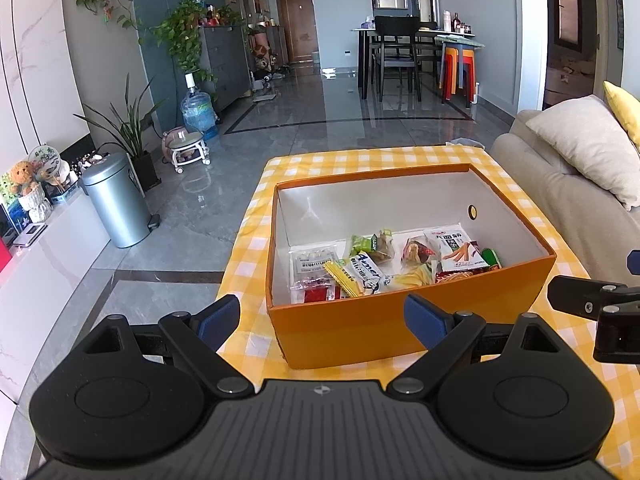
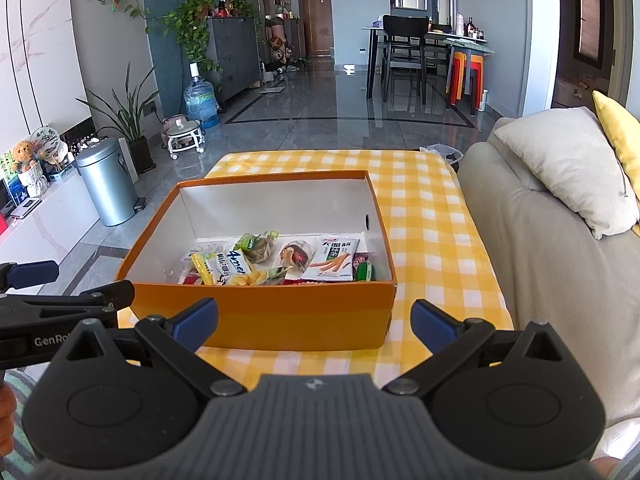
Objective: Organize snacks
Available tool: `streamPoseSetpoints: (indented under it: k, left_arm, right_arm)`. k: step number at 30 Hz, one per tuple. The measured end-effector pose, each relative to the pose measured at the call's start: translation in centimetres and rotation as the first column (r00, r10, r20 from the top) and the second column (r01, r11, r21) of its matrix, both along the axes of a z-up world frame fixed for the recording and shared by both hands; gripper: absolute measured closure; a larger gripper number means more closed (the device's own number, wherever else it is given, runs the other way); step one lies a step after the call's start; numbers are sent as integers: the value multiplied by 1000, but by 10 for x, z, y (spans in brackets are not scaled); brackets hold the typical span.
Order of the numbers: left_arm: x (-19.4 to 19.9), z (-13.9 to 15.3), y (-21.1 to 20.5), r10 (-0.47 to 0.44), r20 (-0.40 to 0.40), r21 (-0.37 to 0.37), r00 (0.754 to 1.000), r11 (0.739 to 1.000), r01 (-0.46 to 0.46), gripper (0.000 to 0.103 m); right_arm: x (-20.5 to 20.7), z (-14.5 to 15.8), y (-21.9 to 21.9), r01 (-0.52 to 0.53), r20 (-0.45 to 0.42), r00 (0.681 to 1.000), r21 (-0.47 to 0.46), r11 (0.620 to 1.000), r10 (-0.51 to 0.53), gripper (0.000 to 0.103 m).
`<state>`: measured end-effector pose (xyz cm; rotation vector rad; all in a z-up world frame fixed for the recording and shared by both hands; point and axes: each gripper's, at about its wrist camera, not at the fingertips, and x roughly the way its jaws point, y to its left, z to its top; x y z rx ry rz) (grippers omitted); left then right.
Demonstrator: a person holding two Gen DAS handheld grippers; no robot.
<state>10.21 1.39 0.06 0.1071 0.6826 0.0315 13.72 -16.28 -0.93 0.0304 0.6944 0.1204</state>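
Observation:
An orange box (image 1: 360, 328) with a white inside stands on the yellow checked tablecloth (image 1: 248, 236). Several snack packets (image 1: 392, 264) lie in its near half. In the right wrist view the box (image 2: 280, 316) and the packets (image 2: 280, 260) show too. My left gripper (image 1: 322, 312) is open and empty, just in front of the box's near wall. My right gripper (image 2: 314, 320) is open and empty, also just before the near wall. The right gripper shows at the right edge of the left wrist view (image 1: 592, 304). The left gripper shows at the left edge of the right wrist view (image 2: 60, 304).
A beige sofa (image 2: 532, 240) with cushions runs along the table's right side. A metal bin (image 1: 114, 200) and a low white cabinet (image 1: 48, 256) stand on the left. Grey tiled floor lies beyond the table's far edge (image 2: 320, 154).

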Motion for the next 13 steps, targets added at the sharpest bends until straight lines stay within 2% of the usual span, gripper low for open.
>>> streamPoseSetpoints:
  k: [13]
  left_arm:
    - [0, 1, 3, 9, 1, 30, 1000, 1000, -9, 0]
  right_arm:
    - [0, -1, 0, -1, -3, 1000, -2, 1000, 1, 4]
